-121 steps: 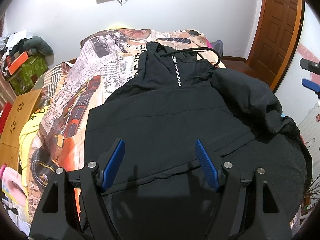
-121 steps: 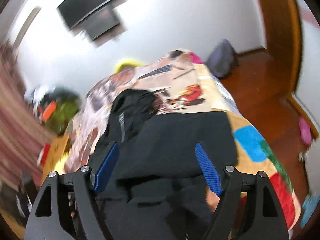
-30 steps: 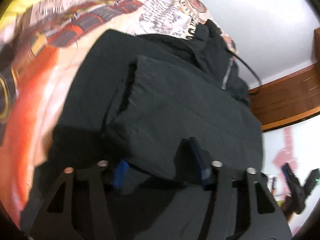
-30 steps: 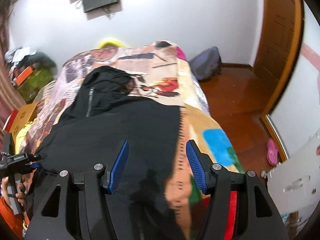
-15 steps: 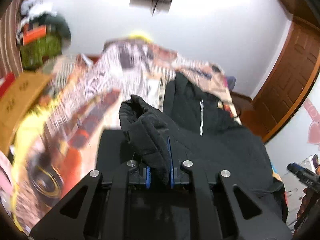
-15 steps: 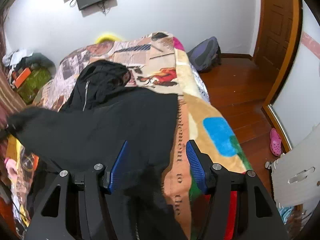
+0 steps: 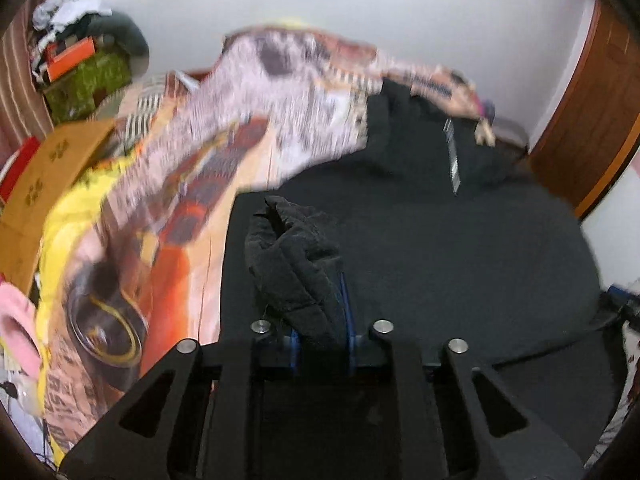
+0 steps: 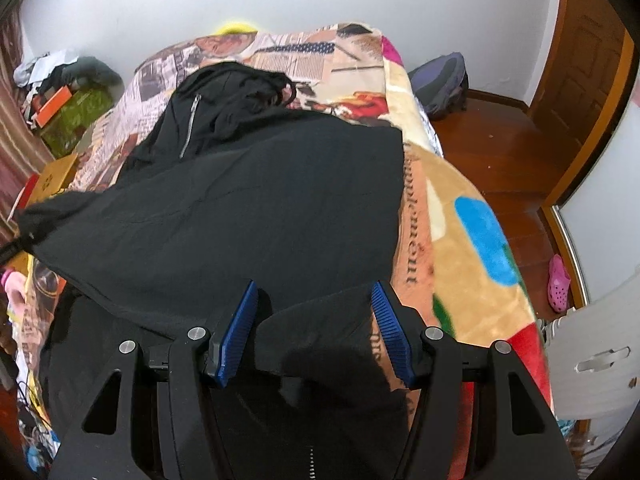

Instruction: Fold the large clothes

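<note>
Left wrist view: a bunched cuff (image 7: pixel 296 264) of the black jacket (image 7: pixel 460 248) is pinched by the left gripper (image 7: pixel 320 332) (jaws easing apart); the right gripper (image 8: pixel 316 332) is held spread above the jacket's near hem.

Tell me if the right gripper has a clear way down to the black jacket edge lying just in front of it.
Probably yes. The right gripper is open, nothing between its fingers, and the black jacket edge lies uncovered on the blanket right below.
</note>
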### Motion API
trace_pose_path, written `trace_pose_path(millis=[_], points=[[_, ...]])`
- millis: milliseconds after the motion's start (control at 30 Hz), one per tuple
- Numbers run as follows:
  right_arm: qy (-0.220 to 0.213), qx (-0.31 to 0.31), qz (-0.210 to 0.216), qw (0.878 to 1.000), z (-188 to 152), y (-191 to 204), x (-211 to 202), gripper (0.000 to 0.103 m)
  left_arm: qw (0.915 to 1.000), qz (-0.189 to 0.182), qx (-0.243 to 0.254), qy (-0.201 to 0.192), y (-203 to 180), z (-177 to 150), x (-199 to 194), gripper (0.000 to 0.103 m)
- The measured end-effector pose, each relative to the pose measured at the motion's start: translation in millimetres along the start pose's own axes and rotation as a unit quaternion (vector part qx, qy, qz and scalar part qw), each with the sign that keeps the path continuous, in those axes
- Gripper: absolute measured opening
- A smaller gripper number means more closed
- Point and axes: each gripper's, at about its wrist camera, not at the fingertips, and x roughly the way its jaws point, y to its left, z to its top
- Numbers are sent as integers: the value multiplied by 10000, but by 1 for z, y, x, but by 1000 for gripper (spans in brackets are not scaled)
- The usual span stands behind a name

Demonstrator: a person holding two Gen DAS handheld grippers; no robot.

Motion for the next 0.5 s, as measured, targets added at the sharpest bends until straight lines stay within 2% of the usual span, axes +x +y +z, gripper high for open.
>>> trace_pose_path(millis=[133, 267, 367, 500], points=[[49, -25, -12, 10000, -1, 2, 1, 55, 9990, -76, -52, 448, 10, -22, 23, 34], [40, -77, -39, 10000, 2, 4, 0, 55, 9985, 58, -123, 524, 17, -28, 25, 54], [-2, -126, -25, 9999, 7, 7, -1, 56, 9983, 283, -17, 514, 21, -24, 19, 54], [-165, -221, 67, 9996, 19, 11, -7, 56, 9989, 362, 87, 274, 25, -4, 2, 54]])
